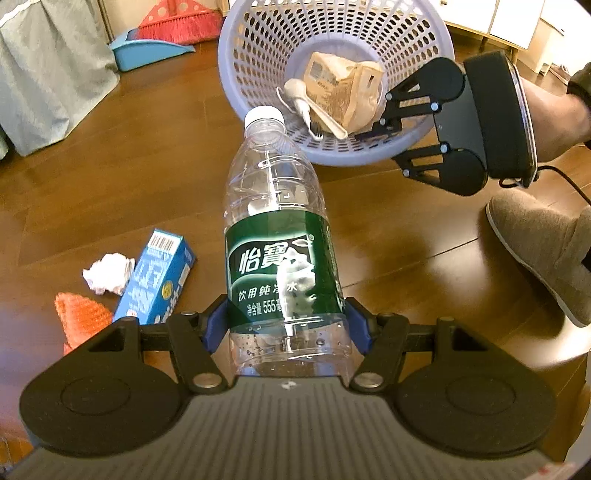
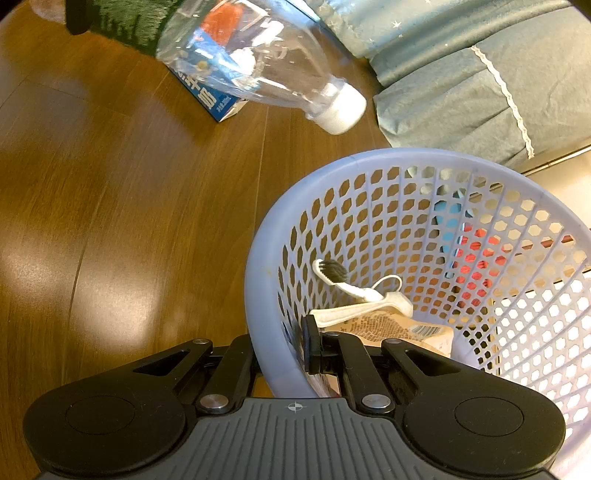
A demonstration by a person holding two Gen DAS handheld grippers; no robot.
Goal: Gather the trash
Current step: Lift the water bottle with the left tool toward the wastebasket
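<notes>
My left gripper (image 1: 286, 325) is shut on a clear plastic bottle (image 1: 277, 206) with a green label, held above the wooden floor. Its white cap (image 1: 264, 115) points at the lilac mesh basket (image 1: 236, 48). Inside the basket lie a brown paper pack (image 1: 340, 88) and a white toothbrush (image 1: 301, 101). My right gripper (image 2: 284, 350) is shut on the near rim of the basket (image 2: 369, 157), one finger inside and one outside; it also shows as the right gripper (image 1: 373, 134) in the left wrist view. The bottle (image 2: 266, 62) hangs beyond the basket's rim.
On the floor to the left lie a crumpled white tissue (image 1: 107, 273), a blue box (image 1: 159, 280) and an orange mesh piece (image 1: 81, 317). A blue dustpan (image 1: 147, 50) and red broom (image 1: 181, 22) stand behind. A person's slippered foot (image 1: 543, 247) is at right. Bed drapery (image 2: 461, 74) hangs beside the basket.
</notes>
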